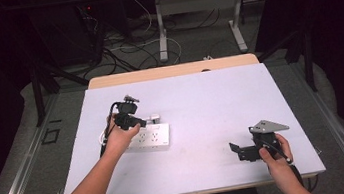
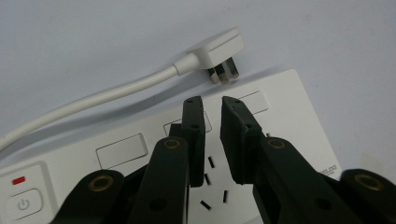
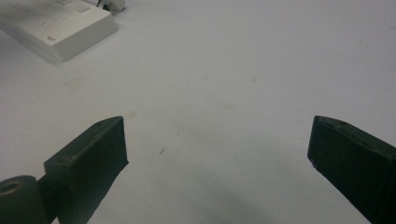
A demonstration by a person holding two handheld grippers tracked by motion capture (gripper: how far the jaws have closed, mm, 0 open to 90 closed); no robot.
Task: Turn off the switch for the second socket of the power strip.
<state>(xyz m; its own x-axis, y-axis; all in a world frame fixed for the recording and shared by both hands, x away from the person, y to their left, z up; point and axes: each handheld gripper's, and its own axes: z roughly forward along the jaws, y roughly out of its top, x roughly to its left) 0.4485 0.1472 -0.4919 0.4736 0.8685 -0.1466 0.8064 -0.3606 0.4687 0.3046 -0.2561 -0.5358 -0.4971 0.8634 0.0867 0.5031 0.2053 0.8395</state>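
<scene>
Left gripper [image 2: 212, 105] over power strip [image 2: 280, 121], jaws nearly closed, holding nothing. Right gripper [image 3: 217, 140] wide open, empty. Plug [image 2: 219, 49] light, rigid, smooth; cable [image 2: 93, 100] stiff; pinch plug body's flat sides.

- A white power strip [image 2: 289, 112] is showing a power symbol, a circle with a short upright line, on the grey button [image 2: 23, 204] at its near left corner.
- A small red bar mark [image 2: 19, 180] is sitting just above that button.
- A tiny dark brand mark [image 2: 328, 170] is sitting at the strip's right edge, too small to read.
</scene>
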